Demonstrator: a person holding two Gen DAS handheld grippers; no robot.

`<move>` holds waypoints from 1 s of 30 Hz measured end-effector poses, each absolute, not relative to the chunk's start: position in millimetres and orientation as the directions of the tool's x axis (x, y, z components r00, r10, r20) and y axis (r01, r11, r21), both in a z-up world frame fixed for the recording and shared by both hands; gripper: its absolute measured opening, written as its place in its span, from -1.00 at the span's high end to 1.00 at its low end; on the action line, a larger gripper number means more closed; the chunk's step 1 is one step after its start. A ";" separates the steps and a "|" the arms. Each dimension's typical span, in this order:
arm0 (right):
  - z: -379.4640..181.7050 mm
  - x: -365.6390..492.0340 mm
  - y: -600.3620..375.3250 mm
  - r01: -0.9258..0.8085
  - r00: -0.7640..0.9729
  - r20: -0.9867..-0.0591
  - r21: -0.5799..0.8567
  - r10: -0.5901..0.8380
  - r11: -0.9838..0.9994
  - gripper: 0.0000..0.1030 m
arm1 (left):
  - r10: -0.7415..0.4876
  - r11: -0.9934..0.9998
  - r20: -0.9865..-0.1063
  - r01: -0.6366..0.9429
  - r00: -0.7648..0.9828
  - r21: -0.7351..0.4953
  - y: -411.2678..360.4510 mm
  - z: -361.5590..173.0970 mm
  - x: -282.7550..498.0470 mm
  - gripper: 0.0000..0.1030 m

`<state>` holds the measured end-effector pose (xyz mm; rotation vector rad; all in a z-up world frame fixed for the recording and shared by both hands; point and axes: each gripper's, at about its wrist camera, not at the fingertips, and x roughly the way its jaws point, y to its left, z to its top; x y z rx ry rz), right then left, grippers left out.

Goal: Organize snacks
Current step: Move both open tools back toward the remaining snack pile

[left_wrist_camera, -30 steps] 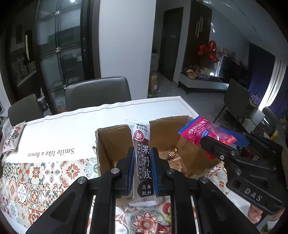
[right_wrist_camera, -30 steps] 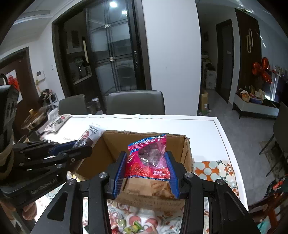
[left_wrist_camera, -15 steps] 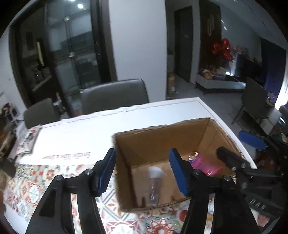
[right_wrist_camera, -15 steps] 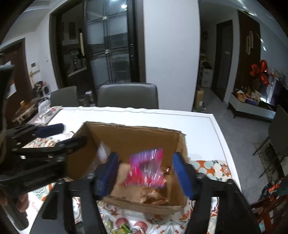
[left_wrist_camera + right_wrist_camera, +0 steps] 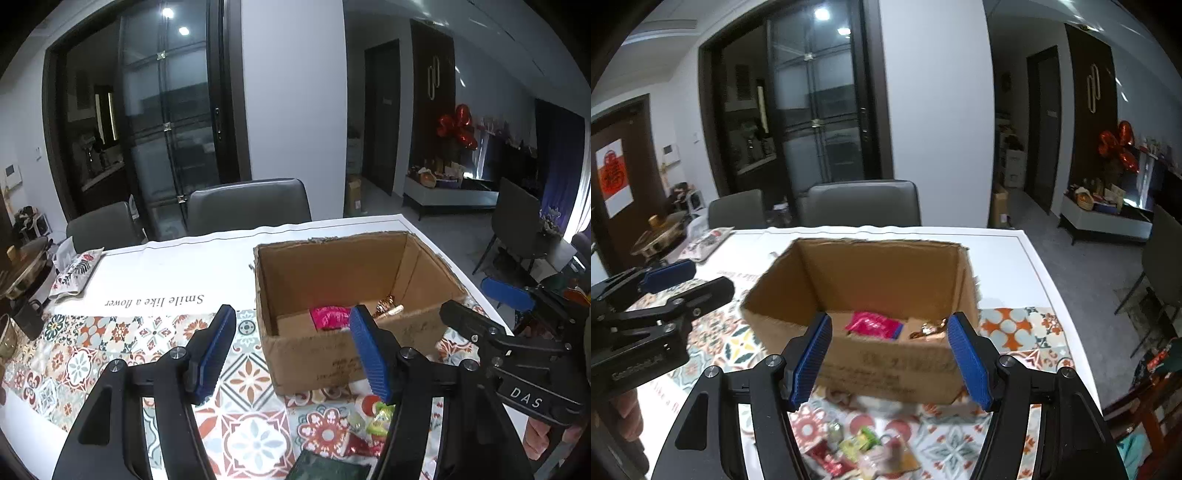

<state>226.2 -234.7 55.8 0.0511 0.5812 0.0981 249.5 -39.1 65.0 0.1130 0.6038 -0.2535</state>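
An open cardboard box (image 5: 424, 266) (image 5: 879, 273) stands on the patterned tablecloth. Inside lie a pink snack pack (image 5: 330, 316) (image 5: 873, 324) and gold-wrapped sweets (image 5: 386, 305) (image 5: 929, 328). My left gripper (image 5: 293, 350) is open and empty, just in front of the box's near left corner. My right gripper (image 5: 890, 354) is open and empty, in front of the box's near wall; it also shows in the left wrist view (image 5: 480, 314). Several loose small snacks (image 5: 369, 421) (image 5: 857, 446) lie on the cloth in front of the box.
A patterned pouch (image 5: 75, 271) lies at the table's far left near a pot (image 5: 22, 266). Grey chairs (image 5: 247, 206) stand behind the table. The table's right edge (image 5: 1045, 277) drops to the floor. A dark green packet (image 5: 328, 469) lies at the near edge.
Both grippers opened and dropped their snacks: the brown stick pack and the pink pack fell into the box. Both grippers have since pulled back toward the near side.
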 end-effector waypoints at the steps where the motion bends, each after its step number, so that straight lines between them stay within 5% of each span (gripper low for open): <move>1: 55.1 221.7 -232.0 -0.086 0.832 -0.543 0.077 0.114 0.993 -0.29 | -0.203 0.963 -0.578 0.268 0.790 0.029 -37.3 63.8 244.4 -0.23; 30: -35.9 163.7 -221.1 -0.138 0.688 -0.704 0.113 0.177 0.984 -0.28 | -0.172 0.979 -0.784 0.192 0.597 -0.069 -33.8 -50.1 188.3 -0.28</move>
